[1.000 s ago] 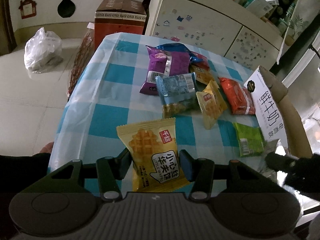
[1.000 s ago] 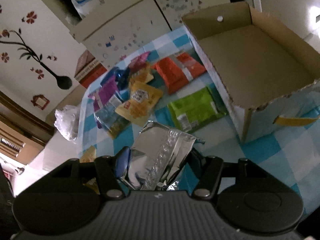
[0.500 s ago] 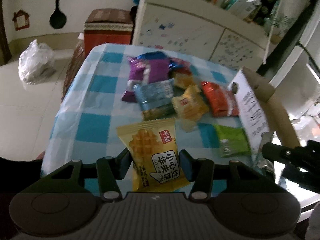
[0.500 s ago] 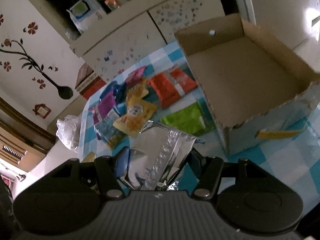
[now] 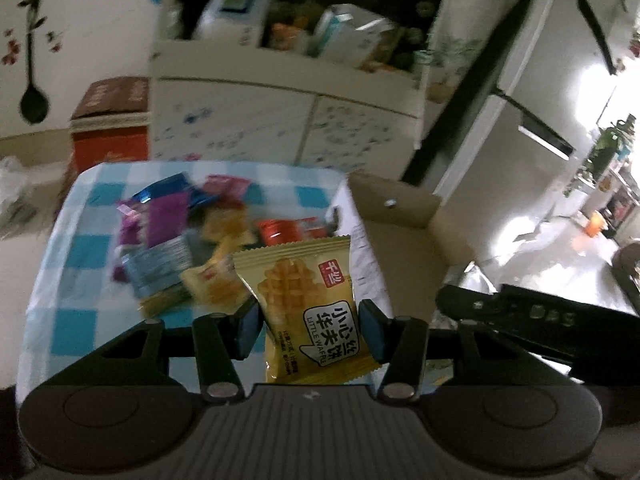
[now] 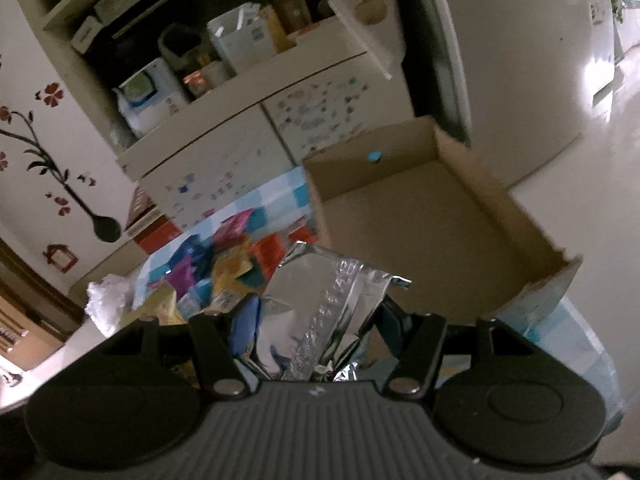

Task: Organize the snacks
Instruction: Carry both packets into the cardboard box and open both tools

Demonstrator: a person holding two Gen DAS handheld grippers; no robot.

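Each wrist camera sat behind its gripper's fingers, facing forward and slightly downward from close above the blue-and-white checked tablecloth [image 5: 76, 248]. Both views shared the open brown cardboard box [image 6: 420, 216], the blurred pile of coloured snack packets [image 5: 188, 232] and the cream stickered cabinet [image 6: 224, 160] behind.

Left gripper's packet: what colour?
Yellow waffle packet, waffle picture on front; clearest in left wrist view.

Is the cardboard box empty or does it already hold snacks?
Empty as far as shown: the right wrist view shows the cardboard box with a bare floor; its nearest corner hides behind the silver packet.
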